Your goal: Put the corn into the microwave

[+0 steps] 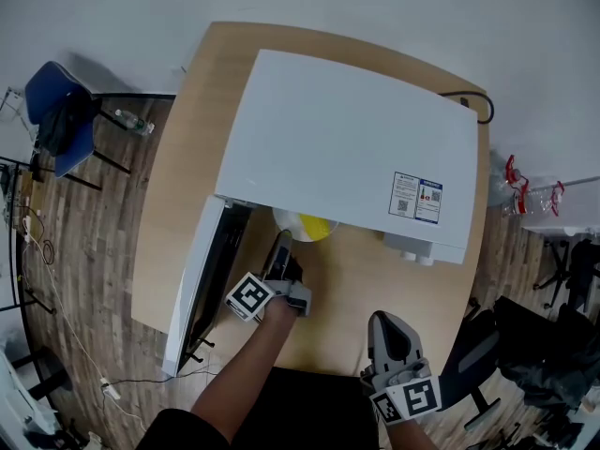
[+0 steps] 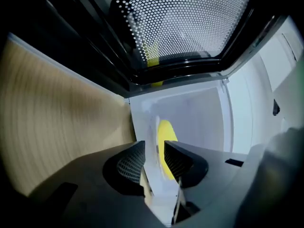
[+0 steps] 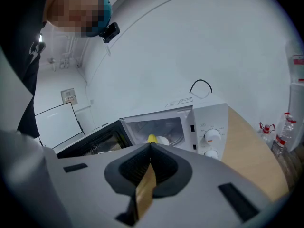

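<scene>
Since the corn (image 2: 166, 136) lay on its plate (image 1: 287, 221) inside the microwave (image 1: 347, 139), door (image 1: 199, 284) open, the left gripper (image 2: 154, 158) sat w/ jaws apart round the plate's rim, not pinching, prob. letting go. Right gripper (image 3: 150, 163) hung back, closed & empty, out of the way.

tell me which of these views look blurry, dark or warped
Head view: evenly lit and sharp, the microwave top bright white, the edges bowed by the wide lens. Left gripper view: motion-smeared, the table streaked, the corn soft, glare on the door window, corners black. Right gripper view: strong fisheye curve in the wall, microwave in focus.
</scene>
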Demonstrator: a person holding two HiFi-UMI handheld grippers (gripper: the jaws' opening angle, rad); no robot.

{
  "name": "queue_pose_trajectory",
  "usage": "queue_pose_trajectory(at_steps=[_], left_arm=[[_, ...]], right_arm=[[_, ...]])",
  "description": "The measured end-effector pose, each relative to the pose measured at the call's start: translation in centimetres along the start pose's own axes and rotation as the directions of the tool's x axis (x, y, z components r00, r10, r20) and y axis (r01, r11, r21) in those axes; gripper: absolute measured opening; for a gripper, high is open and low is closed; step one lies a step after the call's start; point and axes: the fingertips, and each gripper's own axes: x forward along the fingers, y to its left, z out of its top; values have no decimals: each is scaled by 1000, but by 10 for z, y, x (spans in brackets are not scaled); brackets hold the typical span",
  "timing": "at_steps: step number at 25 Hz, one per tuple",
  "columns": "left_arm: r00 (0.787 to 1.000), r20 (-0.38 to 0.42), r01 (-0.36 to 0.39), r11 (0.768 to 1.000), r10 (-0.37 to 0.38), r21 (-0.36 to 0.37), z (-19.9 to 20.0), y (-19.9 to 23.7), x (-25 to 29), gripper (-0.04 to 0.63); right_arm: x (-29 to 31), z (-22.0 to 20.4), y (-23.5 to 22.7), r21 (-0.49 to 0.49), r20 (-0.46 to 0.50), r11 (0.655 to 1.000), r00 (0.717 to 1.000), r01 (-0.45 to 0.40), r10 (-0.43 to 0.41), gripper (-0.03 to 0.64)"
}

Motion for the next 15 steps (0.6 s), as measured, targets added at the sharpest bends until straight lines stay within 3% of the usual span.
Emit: queue_pose_trajectory(at_steps=[3,4,5,7,15], left_arm=[[999,-44,12,1000,-11,20,-7,-3,4,108],[998,-61,13,999,-11,36,-9,-4,5,72],[997,-77,5,998,0,65,-10,-4,5,40],[995,-92,-17,995,26,96,-10,-1,4,35],[999,-50,-5,1000,5,6,-13,-8,15,26]], right_arm=[[-3,-4,6,-3,0,1000,1000,-3,3,60],[-4,-5,7,-4,0,1000,1000,-3,3,60],[-6,-6,9,-6,1,1000,1000,-2,2,60],[-9,-7,10,-10,3,1000,1000,1,-1,60],[-18,-10,9,-5,10,1000,1000,16,-16,60]])
